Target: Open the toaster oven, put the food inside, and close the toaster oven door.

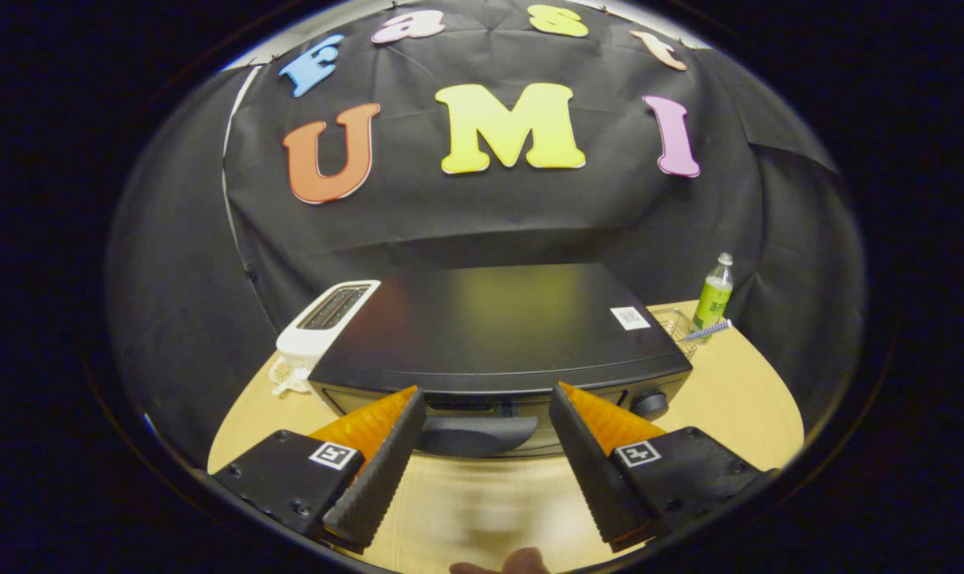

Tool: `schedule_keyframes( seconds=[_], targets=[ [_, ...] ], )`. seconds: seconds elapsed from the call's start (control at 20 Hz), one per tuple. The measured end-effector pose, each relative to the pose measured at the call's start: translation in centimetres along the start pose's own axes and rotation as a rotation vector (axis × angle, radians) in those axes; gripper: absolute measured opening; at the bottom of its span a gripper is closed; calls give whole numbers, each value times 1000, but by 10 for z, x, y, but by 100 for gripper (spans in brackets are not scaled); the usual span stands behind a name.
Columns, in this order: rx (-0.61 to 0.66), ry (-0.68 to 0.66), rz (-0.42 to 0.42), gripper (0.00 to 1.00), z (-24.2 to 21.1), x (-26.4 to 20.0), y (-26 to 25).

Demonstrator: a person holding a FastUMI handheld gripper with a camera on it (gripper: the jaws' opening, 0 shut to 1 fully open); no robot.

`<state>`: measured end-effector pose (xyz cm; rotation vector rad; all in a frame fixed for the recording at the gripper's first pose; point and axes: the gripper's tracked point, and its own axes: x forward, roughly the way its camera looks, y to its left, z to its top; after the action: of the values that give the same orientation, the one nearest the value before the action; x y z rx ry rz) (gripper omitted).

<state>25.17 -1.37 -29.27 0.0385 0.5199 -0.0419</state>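
the gripper (485,402) has its fingers spread wide, with nothing held between them; the tips point toward 12 o'clock and sit just in front of the toaster oven (497,331), one tip on either side of the door handle (474,434). the handle lies in the gap between the fingers, close to the left finger's pad (378,470), and i cannot tell whether that pad touches it. the right finger's pad (589,470) stands apart from the handle.

the toaster oven is a dark, flat-topped box straight ahead at 12 o'clock, resting on a light wooden table (737,399). its door looks closed, with the handle along the upper front. a round knob (649,404) sits on the oven's front at about 2 o'clock from the handle, just beyond the right fingertip. a small white sticker (630,317) lies on the oven's top near its right edge.

at about 10 o'clock, just beside the oven's left side, stands a white slot toaster (326,319). at about 2 o'clock, beyond the oven's right corner, is a clear container (677,325) and near it a green bottle (714,296) standing upright with a pale cap. a fingertip (521,562) of the person shows at 6 o'clock, below the fingers.
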Motion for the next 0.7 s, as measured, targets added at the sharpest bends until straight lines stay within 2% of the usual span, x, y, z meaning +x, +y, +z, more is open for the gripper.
schedule_keyframes(
  seconds=[0.3,0.45,0.7],
  targets=[
    [18,30,-15,100,-9,13,1],
    [2,38,12,100,-16,10,4],
    [-33,47,-8,100,-45,-19,4]
  ],
)
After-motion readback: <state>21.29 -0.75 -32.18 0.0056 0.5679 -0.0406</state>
